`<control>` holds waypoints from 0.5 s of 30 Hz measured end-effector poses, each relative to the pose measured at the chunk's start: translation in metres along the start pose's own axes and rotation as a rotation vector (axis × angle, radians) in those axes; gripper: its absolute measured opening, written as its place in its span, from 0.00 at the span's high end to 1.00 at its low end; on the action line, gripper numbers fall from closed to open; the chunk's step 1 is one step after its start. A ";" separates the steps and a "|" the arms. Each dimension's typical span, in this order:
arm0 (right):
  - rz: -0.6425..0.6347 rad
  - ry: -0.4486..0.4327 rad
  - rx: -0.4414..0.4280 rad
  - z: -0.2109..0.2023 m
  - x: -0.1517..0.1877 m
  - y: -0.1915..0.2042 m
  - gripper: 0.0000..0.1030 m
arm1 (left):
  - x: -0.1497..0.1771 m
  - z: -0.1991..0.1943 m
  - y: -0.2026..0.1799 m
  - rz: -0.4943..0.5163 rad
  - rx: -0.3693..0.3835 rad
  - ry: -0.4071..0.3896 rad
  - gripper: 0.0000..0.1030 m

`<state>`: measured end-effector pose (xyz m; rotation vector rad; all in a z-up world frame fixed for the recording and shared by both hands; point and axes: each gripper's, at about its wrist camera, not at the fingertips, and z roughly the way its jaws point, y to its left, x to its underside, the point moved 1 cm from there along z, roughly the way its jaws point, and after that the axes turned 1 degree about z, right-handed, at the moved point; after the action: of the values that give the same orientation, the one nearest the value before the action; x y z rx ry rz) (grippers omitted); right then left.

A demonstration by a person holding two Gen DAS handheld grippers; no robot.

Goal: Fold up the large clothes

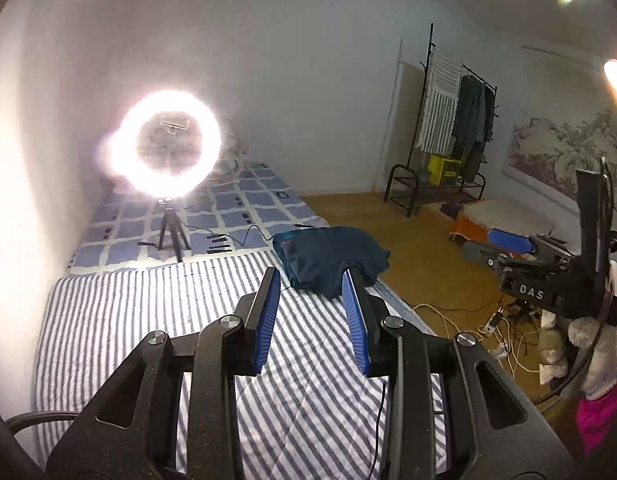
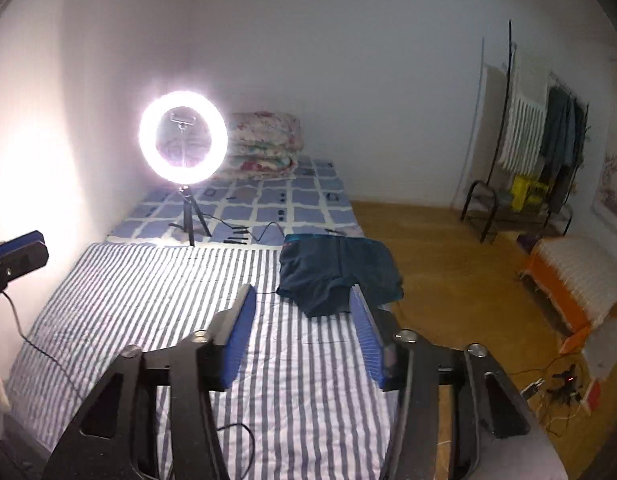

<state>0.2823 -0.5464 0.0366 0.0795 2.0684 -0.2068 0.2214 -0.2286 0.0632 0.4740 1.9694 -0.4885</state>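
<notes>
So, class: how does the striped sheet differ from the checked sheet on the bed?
1. The striped sheet has blue and white stripes; the checked sheet has blue squares.
2. The striped sheet lies nearer the grippers; the checked sheet lies beyond it, toward the far wall.
3. The ring light stands on the checked sheet; the folded garment lies mostly on the striped sheet.
Both are blue and white, spread flat.

A lit ring light on a tripod is glaring ahead-left of the fingers on the bed. White walls are meeting a wooden floor; far right, a black garment rack is standing beside what may be 1 wall picture.
</notes>
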 end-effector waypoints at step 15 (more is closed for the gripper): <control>0.109 -0.092 -0.012 -0.044 0.068 0.016 0.32 | 0.072 -0.046 -0.007 0.023 -0.070 -0.017 0.32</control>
<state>0.2135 -0.5248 -0.0033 0.1715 1.9672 -0.1290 0.1537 -0.2016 0.0176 0.4462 1.9555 -0.4061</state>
